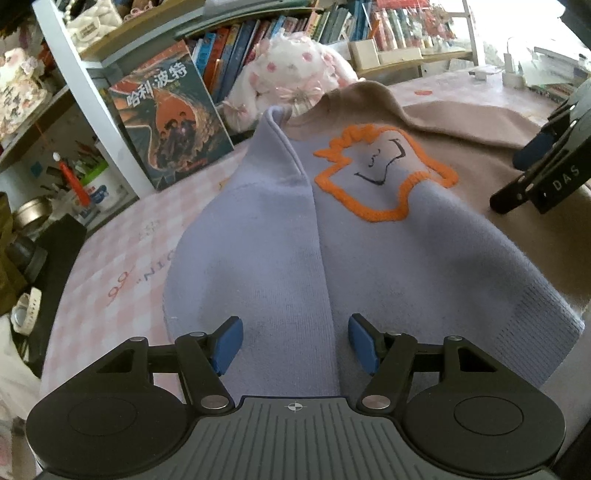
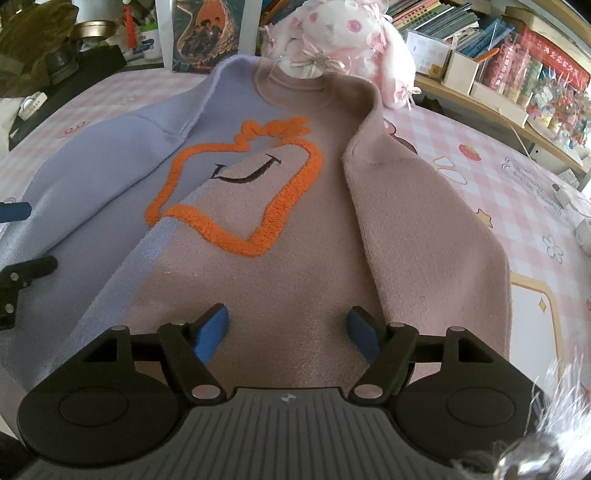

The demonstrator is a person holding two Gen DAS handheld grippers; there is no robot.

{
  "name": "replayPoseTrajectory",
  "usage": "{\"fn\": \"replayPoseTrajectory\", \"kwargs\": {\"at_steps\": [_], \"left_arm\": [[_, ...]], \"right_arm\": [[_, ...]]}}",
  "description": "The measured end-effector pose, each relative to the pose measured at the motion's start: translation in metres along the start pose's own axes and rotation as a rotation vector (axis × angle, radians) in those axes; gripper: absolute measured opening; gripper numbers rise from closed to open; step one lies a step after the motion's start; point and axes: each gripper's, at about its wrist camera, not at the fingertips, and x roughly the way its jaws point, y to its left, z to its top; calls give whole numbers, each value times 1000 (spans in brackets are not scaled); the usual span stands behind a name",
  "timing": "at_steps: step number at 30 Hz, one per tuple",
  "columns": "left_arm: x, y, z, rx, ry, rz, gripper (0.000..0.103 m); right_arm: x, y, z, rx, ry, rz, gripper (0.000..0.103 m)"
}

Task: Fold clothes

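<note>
Pink checked surface (image 2: pixel 498 206) carries the sweater (image 2: pixel 288 236) flat with both side flaps folded inward, bottom-to-collar fold apparently left; left hand-held gripper (image 1: pixel 295 341) and right hand-held gripper (image 2: pixel 288 332) hover near hem, jaws apart, empty.

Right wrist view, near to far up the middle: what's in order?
Right tongs → sweater's pink-brown front → orange outlined patch → round collar → pink-and-white plush toy.
</note>
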Motion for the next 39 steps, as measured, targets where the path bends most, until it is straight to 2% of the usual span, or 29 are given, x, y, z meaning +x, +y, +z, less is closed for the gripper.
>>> {"fn": "replayPoseTrajectory", "kwargs": {"at_steps": [2, 4, 6, 8, 13, 15, 18, 20, 22, 24, 26, 28, 30, 31, 33, 35, 39], "left_arm": [[3, 3, 0, -29, 0, -14, 39], [7, 5, 2, -28, 8, -10, 4], [9, 14, 8, -15, 6, 27, 3], [7, 39, 19, -53, -30, 78, 3], [15, 131, 62, -156, -103, 279, 3], [25, 164, 80, -221, -115, 335, 3], [51, 193, 98, -256, -91, 360, 3], [71, 198, 104, -240, -52, 384, 12], [85, 199, 105, -214, -4, 446, 18], [88, 198, 103, -217, 24, 490, 21], [73, 193, 96, -258, -13, 470, 23], [52, 176, 87, -271, -58, 390, 31], [38, 154, 75, -266, -67, 299, 37], [33, 140, 68, -261, -56, 244, 43], [25, 111, 53, -249, -23, 148, 44], [21, 83, 38, -249, 19, 78, 44], [14, 42, 18, -256, 72, 33, 44]], "right_arm": [[0, 0, 0, 2, -1, 1, 70], [0, 0, 0, 4, -1, 1, 70], [0, 1, 0, 4, -1, 1, 70], [0, 1, 0, 3, -2, 1, 70], [-1, 0, -2, 5, -6, 1, 70], [-1, 0, -2, 5, -7, -1, 70], [-1, 0, -1, 0, -6, -4, 71], [-1, 0, 0, -5, -5, -6, 72], [-2, -1, 1, -9, -5, -7, 73], [-2, -1, 1, -13, -4, -9, 73], [-3, -2, 2, -18, -3, -11, 68], [-8, -4, 2, -31, -23, -34, 64], [-17, -11, 1, -47, -62, -71, 61], [-20, -14, 1, -65, -77, -95, 59], [-21, -17, 1, -134, -92, -160, 58], [-18, -17, -1, -222, -94, -207, 50], [-13, -21, -4, -344, -111, -282, 44]]}}
